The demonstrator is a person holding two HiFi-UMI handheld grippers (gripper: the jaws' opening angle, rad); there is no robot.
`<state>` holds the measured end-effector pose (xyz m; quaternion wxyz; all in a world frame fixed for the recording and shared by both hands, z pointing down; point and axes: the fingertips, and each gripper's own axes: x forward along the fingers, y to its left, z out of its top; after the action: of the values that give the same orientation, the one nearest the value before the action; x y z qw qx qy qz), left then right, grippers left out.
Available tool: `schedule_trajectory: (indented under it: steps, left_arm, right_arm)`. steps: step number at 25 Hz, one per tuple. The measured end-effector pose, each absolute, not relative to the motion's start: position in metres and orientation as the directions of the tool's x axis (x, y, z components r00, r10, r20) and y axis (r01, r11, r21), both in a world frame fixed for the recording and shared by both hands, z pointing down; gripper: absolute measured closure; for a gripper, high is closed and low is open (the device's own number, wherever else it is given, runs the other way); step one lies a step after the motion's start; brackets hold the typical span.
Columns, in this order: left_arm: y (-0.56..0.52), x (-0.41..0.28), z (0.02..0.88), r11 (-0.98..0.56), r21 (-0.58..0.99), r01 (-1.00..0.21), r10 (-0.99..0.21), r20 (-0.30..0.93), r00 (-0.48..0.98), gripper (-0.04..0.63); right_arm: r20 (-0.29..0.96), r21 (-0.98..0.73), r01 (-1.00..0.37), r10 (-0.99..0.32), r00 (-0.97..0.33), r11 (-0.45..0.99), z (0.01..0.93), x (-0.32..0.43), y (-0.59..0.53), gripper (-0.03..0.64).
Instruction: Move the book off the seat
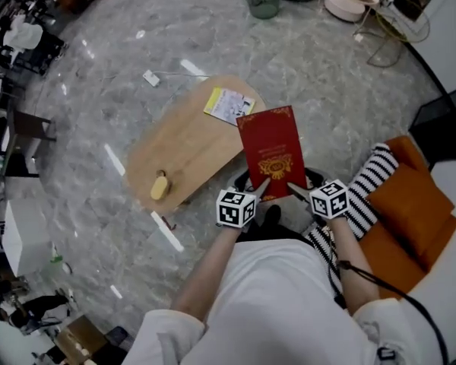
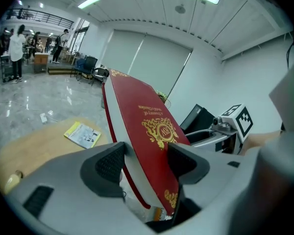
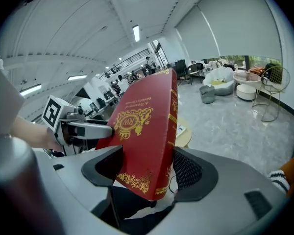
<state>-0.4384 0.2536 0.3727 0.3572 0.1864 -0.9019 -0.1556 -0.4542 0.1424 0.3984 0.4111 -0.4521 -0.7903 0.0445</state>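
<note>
A red book with gold ornament is held up in the air in front of me, between the wooden table and the orange seat. My left gripper is shut on its near left corner, and my right gripper is shut on its near right corner. In the left gripper view the red book stands tilted between the two dark pads. The right gripper view has the red book clamped between its pads, with the left gripper behind it.
A low oval wooden table lies ahead to the left, with a yellow booklet and a small yellow object on it. The orange seat with a striped cushion is at the right. Marble floor surrounds them; stools and a pot stand farther off.
</note>
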Motion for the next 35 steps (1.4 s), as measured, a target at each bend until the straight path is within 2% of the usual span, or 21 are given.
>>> schedule_trajectory:
  steps: [8,19,35]
  left_arm:
    - [0.317,-0.441,0.378,0.904,0.415,-0.102,-0.354,0.593,-0.723,0.327]
    - [0.411,-0.464,0.411,0.905,0.426,-0.017,-0.3,0.61,-0.733,0.327]
    - [0.546,-0.504,0.543,0.876,0.463,0.134,-0.246,0.669,-0.702,0.327]
  right_arm:
    - [0.619,-0.453,0.735,0.772,-0.149,0.505,0.406,-0.468,0.207,0.278]
    - [0.625,-0.49,0.745,0.778,-0.061,0.452,0.441,-0.495,0.302,0.278]
    - [0.659,-0.54,0.751,0.746,0.096,0.381,0.569,-0.546,0.442,0.278]
